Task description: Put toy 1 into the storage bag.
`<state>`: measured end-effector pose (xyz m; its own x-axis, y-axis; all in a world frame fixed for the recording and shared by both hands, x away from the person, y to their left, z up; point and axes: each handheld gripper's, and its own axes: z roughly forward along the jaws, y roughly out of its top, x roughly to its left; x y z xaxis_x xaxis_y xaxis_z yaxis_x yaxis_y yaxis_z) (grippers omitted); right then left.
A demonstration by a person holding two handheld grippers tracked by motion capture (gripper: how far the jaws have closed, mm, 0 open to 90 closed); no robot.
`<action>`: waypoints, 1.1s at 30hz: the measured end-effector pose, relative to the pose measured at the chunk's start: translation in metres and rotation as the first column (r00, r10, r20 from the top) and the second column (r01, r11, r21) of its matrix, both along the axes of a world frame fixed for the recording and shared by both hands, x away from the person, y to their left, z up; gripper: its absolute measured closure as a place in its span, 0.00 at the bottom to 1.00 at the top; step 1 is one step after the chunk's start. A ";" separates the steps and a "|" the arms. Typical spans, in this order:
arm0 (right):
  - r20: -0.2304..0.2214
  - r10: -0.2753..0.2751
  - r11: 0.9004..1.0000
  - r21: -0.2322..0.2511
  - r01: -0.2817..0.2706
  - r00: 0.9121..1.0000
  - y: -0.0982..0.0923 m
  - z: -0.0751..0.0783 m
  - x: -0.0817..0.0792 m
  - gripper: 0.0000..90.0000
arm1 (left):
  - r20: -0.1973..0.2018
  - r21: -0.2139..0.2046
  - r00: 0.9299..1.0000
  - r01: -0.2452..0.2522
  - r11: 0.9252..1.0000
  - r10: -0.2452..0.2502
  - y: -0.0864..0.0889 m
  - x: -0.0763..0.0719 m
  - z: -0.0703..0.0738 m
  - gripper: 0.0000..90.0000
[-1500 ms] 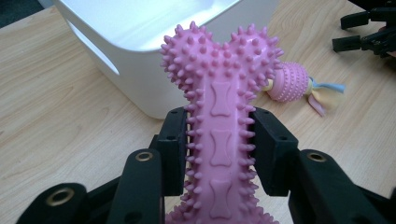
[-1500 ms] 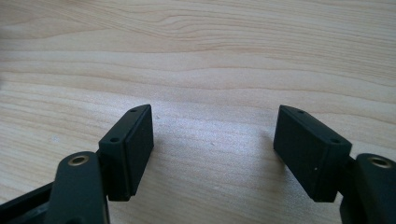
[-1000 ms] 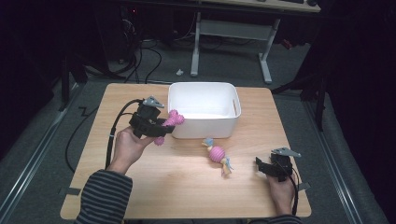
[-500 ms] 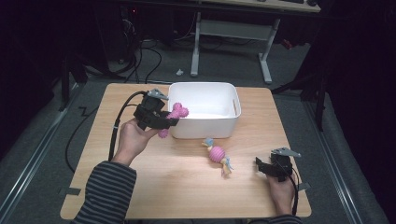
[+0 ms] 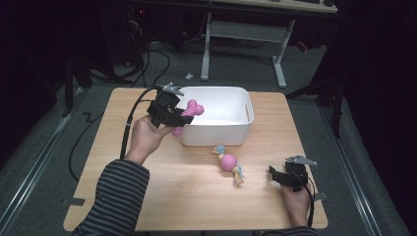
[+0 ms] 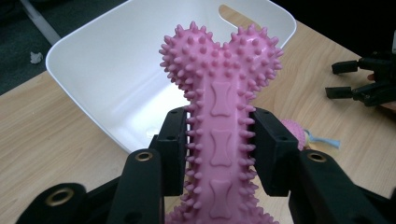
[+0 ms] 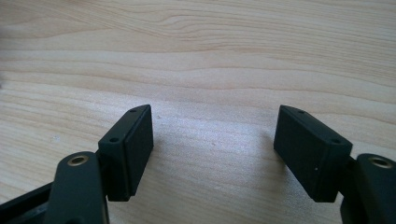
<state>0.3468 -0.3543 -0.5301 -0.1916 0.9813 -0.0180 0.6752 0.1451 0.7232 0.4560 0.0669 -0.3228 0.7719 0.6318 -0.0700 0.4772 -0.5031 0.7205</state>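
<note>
At the near right corner of the surface [image 5: 196,196], the right tongs [image 5: 275,175] rested low on the wood in the person's right hand, jaws spread wide with only bare grain between them, as the right gripper view confirmed; they looked parked there, out of the way and idle while the other hand worked. A little farther in, near the middle of the surface and just in front of the white bin [image 5: 216,129], lay a second toy, a pink ball on a rope [image 5: 229,163] with pale knotted ends, untouched and well apart from both tongs; by the look of it, it waited its turn. On the left side, a forearm in a striped sleeve [image 5: 118,194] reached forward from the near edge, and the left tongs [image 5: 183,117] were clenched on the pink spiked bone [image 5: 189,112], the pads pressing its narrow shaft from both sides. Gripping the slim waist rather than the knobbed ends probably gave the pads a firmer seat among the soft spikes. The bone was held clear of the surface, its far knob pointing toward and over the bin's left rim, which suggested it was being carried in for a drop. The bin stood at the far edge of the surface, open and seemingly empty, its cut-out handle on the right wall.
</note>
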 end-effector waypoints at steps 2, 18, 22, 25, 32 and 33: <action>-0.002 0.000 1.000 -0.001 0.000 1.000 0.000 0.000 0.000 0.32 | 0.006 0.009 1.000 -0.001 1.000 0.001 -0.002 0.002 0.000 0.66; -0.003 -0.002 1.000 -0.002 0.002 1.000 0.001 0.000 0.000 0.32 | 0.005 0.003 1.000 0.001 1.000 -0.001 -0.022 0.028 -0.004 0.66; -0.004 -0.004 1.000 -0.001 0.004 1.000 0.001 0.000 0.000 0.32 | 0.003 0.012 1.000 0.009 1.000 -0.009 -0.030 0.035 -0.007 0.66; -0.004 -0.004 1.000 -0.001 0.004 1.000 0.001 0.000 0.000 0.32 | 0.007 0.020 1.000 0.007 1.000 -0.007 -0.035 0.038 -0.009 0.66; -0.004 -0.004 1.000 -0.001 0.004 1.000 0.001 0.000 0.000 0.32 | 0.014 0.023 1.000 0.008 1.000 -0.009 -0.047 0.047 -0.013 0.66; -0.004 -0.004 1.000 -0.001 0.004 1.000 0.001 0.000 0.000 0.32 | 0.015 0.031 1.000 0.012 0.999 -0.012 -0.049 0.048 -0.014 0.66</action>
<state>0.3465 -0.3533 -0.5299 -0.1879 0.9820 -0.0180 0.6787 0.1431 0.7204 0.5041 0.0175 -0.3369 0.7802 0.6243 -0.0387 0.4602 -0.5310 0.7116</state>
